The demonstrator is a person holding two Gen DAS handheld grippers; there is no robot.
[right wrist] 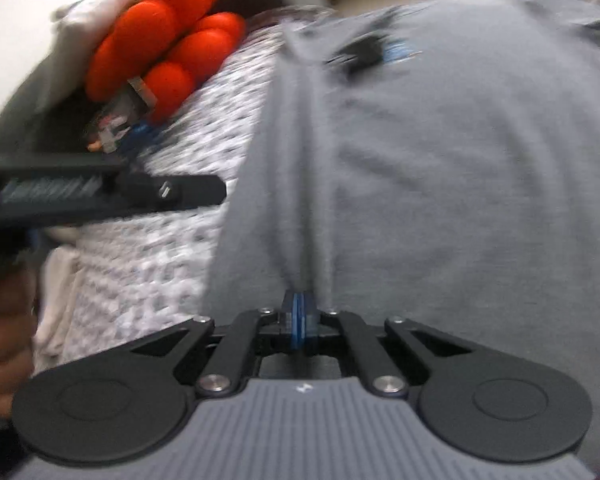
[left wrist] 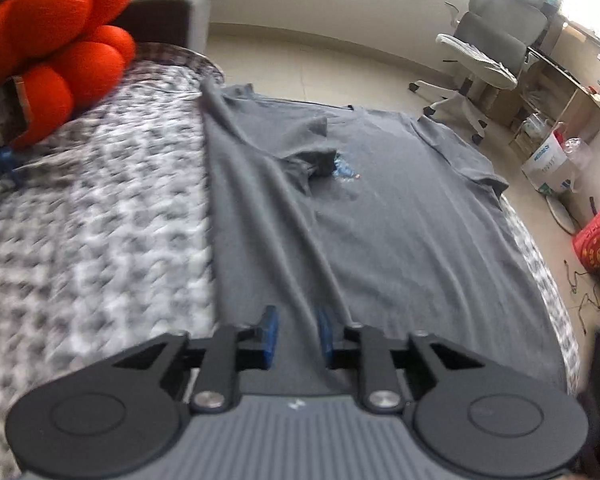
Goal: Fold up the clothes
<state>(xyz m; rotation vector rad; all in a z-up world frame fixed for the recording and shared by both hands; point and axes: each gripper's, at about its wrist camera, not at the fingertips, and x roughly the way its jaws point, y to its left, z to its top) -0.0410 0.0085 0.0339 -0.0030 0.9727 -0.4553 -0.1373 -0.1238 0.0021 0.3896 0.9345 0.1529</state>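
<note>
A grey T-shirt lies spread on the bed, one sleeve folded in over its blue chest print. Low over the shirt's near hem my left gripper stands open. A long ridge of cloth runs up toward the gap, and the blue pads do not press on it. In the right wrist view the shirt fills the frame, blurred. My right gripper is shut on a pinched ridge of it that rises to the pads. The left gripper's black body shows side-on at the left, with a hand below it.
The shirt rests on a grey-and-white patterned bed cover. An orange plush cushion sits at the head of the bed. Across the floor stand a grey office chair, a white bag and a red bag.
</note>
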